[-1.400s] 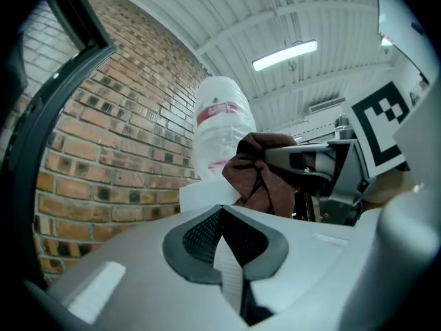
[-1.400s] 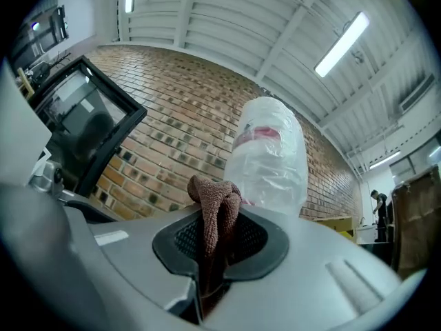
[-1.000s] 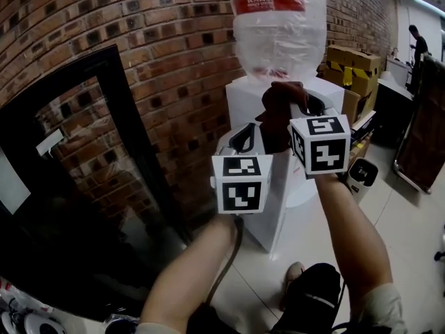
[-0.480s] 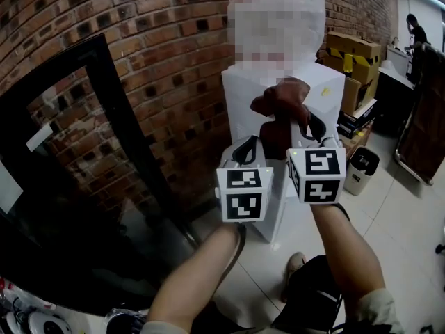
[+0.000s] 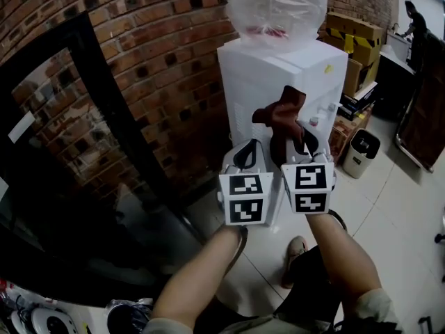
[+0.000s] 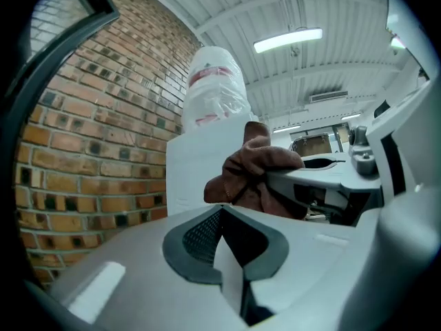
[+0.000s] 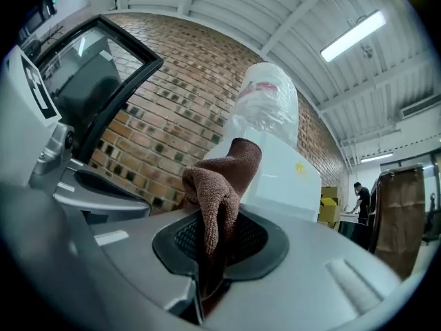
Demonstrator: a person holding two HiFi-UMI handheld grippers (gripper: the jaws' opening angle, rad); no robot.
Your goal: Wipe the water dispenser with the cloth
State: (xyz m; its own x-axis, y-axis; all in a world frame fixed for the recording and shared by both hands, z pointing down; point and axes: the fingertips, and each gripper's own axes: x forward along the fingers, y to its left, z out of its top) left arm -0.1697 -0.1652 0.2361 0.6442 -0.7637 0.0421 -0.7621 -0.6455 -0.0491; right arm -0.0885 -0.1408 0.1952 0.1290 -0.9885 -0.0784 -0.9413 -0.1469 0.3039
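Note:
A white water dispenser [image 5: 278, 72] stands against the brick wall with a clear bottle [image 5: 274, 2] on top. My right gripper [image 5: 292, 139] is shut on a brown cloth [image 5: 281, 113], which sticks up from its jaws in front of the dispenser's upper front face. In the right gripper view the cloth [image 7: 220, 185] is pinched between the dark pads of the right gripper [image 7: 213, 243], with the dispenser [image 7: 286, 178] just beyond. My left gripper [image 5: 247, 150] is close beside it on the left. Its jaws [image 6: 224, 219] meet with nothing between them, and the cloth [image 6: 255, 174] shows just ahead.
A brick wall [image 5: 160, 54] runs behind the dispenser and a black-framed glass panel [image 5: 62, 152] leans on it at left. Cardboard boxes [image 5: 354, 37] and a small bin [image 5: 363, 152] stand at right. A person [image 5: 415, 19] is far back. The floor is tiled.
Both grippers have come down together, side by side. The cloth has gone from just under the bottle to the dispenser's front face. The right gripper's hold on the cloth is unchanged.

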